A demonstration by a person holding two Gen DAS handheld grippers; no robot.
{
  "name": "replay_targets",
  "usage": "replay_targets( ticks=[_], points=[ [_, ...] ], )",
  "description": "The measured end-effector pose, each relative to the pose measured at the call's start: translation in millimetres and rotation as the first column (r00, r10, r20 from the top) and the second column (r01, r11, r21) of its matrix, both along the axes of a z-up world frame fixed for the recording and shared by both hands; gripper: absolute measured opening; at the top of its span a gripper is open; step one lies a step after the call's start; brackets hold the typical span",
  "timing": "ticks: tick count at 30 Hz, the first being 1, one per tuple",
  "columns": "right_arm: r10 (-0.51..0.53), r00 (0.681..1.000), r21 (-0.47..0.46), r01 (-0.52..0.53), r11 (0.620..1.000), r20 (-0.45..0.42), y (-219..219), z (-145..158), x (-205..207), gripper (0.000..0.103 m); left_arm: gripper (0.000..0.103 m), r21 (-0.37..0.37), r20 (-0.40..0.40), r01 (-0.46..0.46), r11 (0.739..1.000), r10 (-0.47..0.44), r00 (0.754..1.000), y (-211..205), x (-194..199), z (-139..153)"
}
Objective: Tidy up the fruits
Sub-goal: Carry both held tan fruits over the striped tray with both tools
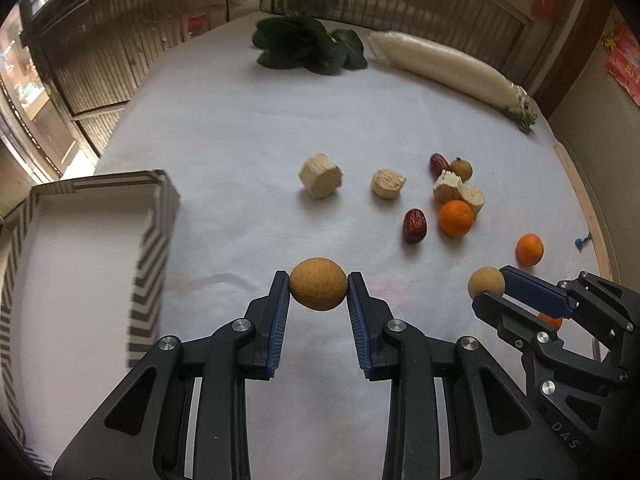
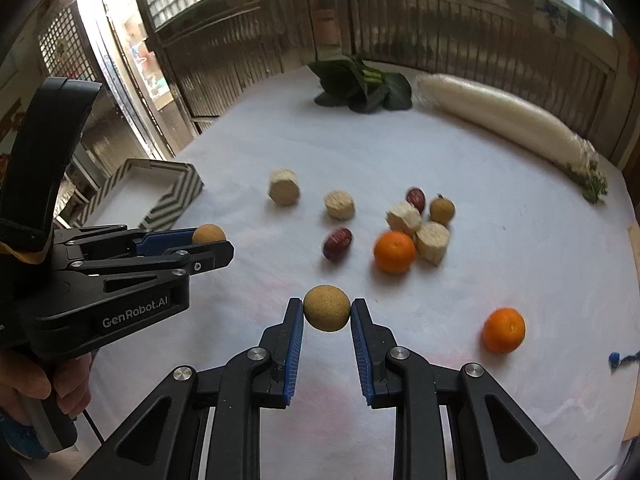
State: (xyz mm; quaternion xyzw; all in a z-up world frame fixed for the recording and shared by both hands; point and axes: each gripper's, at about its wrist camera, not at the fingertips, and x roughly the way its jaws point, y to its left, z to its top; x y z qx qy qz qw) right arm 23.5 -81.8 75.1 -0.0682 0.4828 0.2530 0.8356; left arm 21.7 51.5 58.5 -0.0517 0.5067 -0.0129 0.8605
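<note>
My left gripper (image 1: 318,290) is shut on a round tan longan (image 1: 318,289), held above the white cloth. My right gripper (image 2: 327,314) is shut on a second longan (image 2: 327,308). Each shows in the other's view: the right gripper (image 1: 493,288) with its longan (image 1: 485,282), the left gripper (image 2: 212,240) with its longan (image 2: 208,234). On the cloth lie two oranges (image 1: 455,218) (image 1: 529,249), two red dates (image 1: 415,226) (image 1: 439,164), a third longan (image 1: 461,169) and several pale cut stem chunks (image 1: 321,176). A striped box (image 1: 158,216) with a white inside stands at the left.
Leafy greens (image 1: 308,48) and a long white radish (image 1: 444,66) lie at the far side of the table (image 1: 224,128). A small blue object (image 1: 581,241) sits near the right edge. Dark wooden panelling surrounds the table.
</note>
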Motion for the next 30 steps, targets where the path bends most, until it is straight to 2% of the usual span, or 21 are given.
replay_targets(
  ticks=[8, 15, 23, 30],
  points=[
    [0.079, 0.997, 0.035, -0.08, 0.996, 0.023, 42, 14, 1, 0.024, 0.028, 0.014, 0.009, -0.068, 0.998, 0.068, 0.998, 39, -12, 19],
    [0.184, 0.982, 0.074, -0.186, 0.98, 0.03, 104, 20, 9, 0.024, 0.028, 0.05, 0.017, -0.174, 0.984, 0.173, 0.985, 102, -20, 30],
    [0.298, 0.955, 0.084, -0.298, 0.951, 0.015, 180, 8, 27, 0.024, 0.028, 0.067, -0.022, -0.31, 0.948, 0.312, 0.95, 175, -19, 9],
    [0.364, 0.931, 0.068, -0.361, 0.93, -0.036, 227, -18, 46, 0.024, 0.028, 0.048, -0.068, -0.362, 0.931, 0.364, 0.929, 209, 1, -14]
  ],
)
